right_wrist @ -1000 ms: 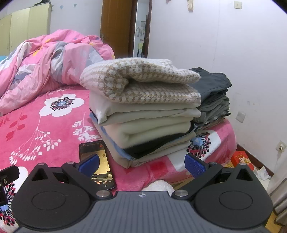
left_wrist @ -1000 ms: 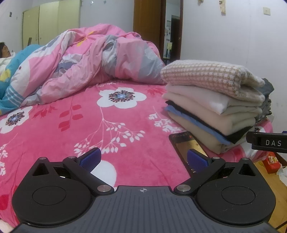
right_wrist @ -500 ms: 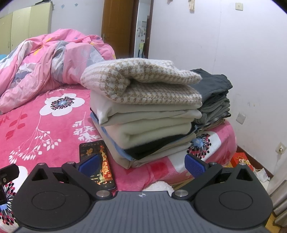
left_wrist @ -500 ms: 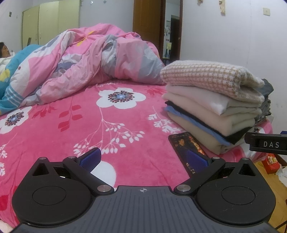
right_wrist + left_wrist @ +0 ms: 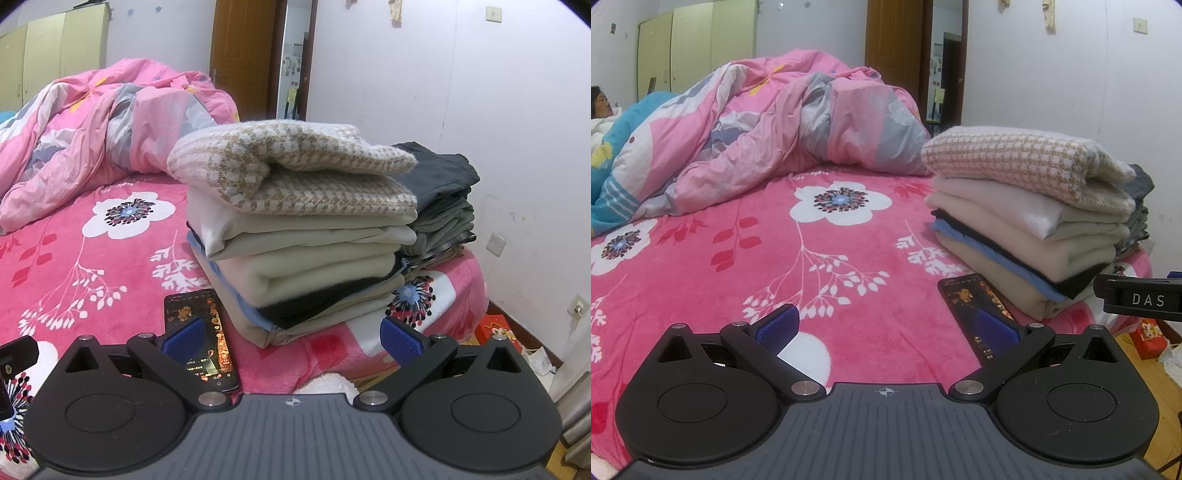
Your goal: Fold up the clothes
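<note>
— Clothes sat where, exactly?

— Folded clothes [image 5: 306, 236] were piled in 1 stack near the right-hand corner of the bed [image 5: 849, 258], on the pink floral blanket. A houndstooth knit [image 5: 295, 173] lay on top, folded double. Under it were cream and beige layers, with a black layer and a blue edge showing near the bottom. A second pile of dark grey garments [image 5: 439, 199] stood just behind it, touching it, nearer the white wall.

— And the grippers?

— The left gripper [image 5: 886, 330] hung low over the bare blanket, its blue pads spread wide with nothing between them. The right gripper [image 5: 291, 338] faced the stack, its jaws equally wide apart and holding nothing. Neither touched any cloth.

— Anything else on the bed?

— A phone [image 5: 201, 332] lay flat just beside the stack's left edge, screen lit; the right gripper's left pad overlapped it in view. A rumpled pink quilt [image 5: 775, 136] was heaped at the far side. A person [image 5: 600, 107] lay at the far left edge. A red box [image 5: 496, 332] sat on the floor beyond the bed's corner.
</note>
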